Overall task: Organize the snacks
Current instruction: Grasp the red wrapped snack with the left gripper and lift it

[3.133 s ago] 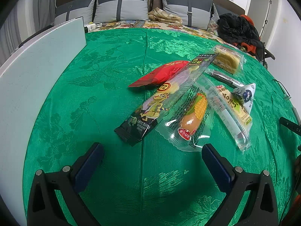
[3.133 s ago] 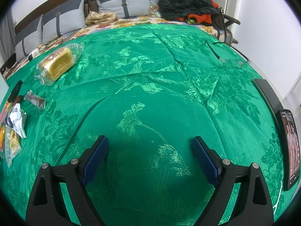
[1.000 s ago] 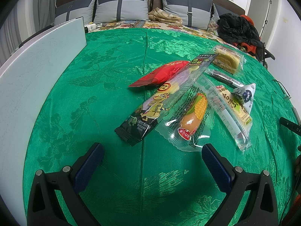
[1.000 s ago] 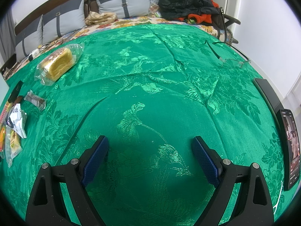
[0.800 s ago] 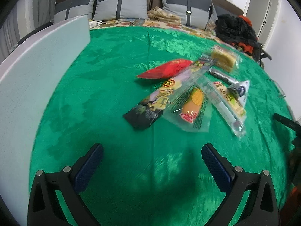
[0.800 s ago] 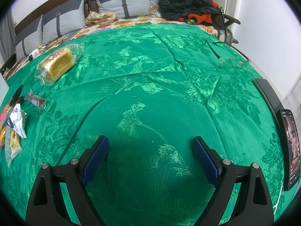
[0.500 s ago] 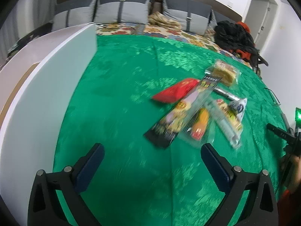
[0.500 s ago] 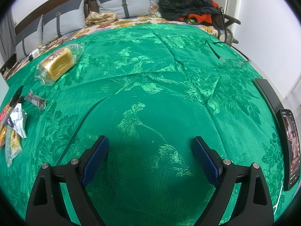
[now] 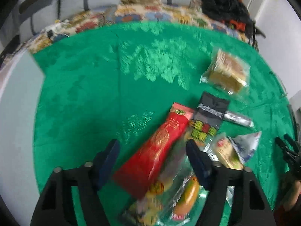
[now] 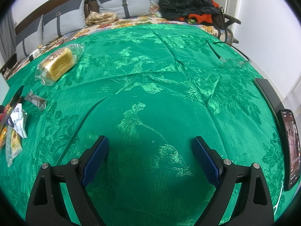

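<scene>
Green brocade cloth (image 10: pixel 169 86) covers the whole work surface. At its left edge a pale board (image 9: pixel 17 113) stands as a wall. The left gripper (image 9: pixel 152 150) is over the snack pile with its jaws closing; the red packet (image 9: pixel 156 150) lies between them, not yet pressed, atop the dark long packet (image 9: pixel 208 116) and a sausage pack (image 9: pixel 186 194). This looks like the first pick; next the pads must meet the red packet alone. Further right lie the bagged bread (image 9: pixel 227 71) and a white sachet (image 9: pixel 244 145). The right gripper (image 10: pixel 150 156) hangs released over bare cloth, plenty of room there, with glasses (image 10: pixel 233 61) and a phone (image 10: pixel 290 148) near the right edge.
</scene>
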Motion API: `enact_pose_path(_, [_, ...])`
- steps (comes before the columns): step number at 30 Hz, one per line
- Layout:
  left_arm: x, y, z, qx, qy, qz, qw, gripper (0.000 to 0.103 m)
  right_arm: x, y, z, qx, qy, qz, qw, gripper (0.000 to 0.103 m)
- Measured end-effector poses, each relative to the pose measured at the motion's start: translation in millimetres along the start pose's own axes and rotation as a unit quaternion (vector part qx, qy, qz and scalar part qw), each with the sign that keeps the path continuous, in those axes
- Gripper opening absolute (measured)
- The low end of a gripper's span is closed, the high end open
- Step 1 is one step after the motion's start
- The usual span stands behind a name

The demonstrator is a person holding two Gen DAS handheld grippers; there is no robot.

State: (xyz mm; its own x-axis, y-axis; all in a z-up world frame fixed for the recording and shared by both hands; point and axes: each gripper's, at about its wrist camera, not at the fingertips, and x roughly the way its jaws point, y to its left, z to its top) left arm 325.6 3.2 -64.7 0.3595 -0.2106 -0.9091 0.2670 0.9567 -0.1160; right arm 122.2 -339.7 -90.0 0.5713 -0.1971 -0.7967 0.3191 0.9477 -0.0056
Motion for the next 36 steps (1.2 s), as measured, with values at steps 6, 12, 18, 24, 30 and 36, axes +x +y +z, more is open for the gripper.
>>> enact_pose_path(6, [12, 6, 2, -0.013, 0.006, -0.032, 0.9994, 0.024, 0, 0, 0, 0.000, 0.000, 0.000, 1.000, 0.093])
enact_pose_path(12, [-12, 25, -25, -0.054, -0.040, 0.013, 0.9977, 0.013, 0, 0, 0, 0.000, 0.000, 0.000, 1.000, 0.093])
enact_pose_path(18, [-52, 47, -67, -0.082, -0.068, 0.077, 0.9913, 0.013, 0, 0, 0, 0.000, 0.000, 0.001, 1.000, 0.093])
enact_pose_path(24, [-67, 43, -124, -0.088, -0.060, 0.113, 0.9878, 0.013, 1, 0, 0, 0.000, 0.000, 0.001, 1.000, 0.093])
enact_pose_path(30, [-49, 33, -150, -0.086, -0.056, 0.111, 0.9885, 0.041, 1, 0, 0, 0.000, 0.000, 0.001, 1.000, 0.093])
enact_pose_path(36, [-41, 44, -156, -0.109, -0.088, 0.119, 0.9829, 0.091, 1, 0, 0, 0.000, 0.000, 0.001, 1.000, 0.093])
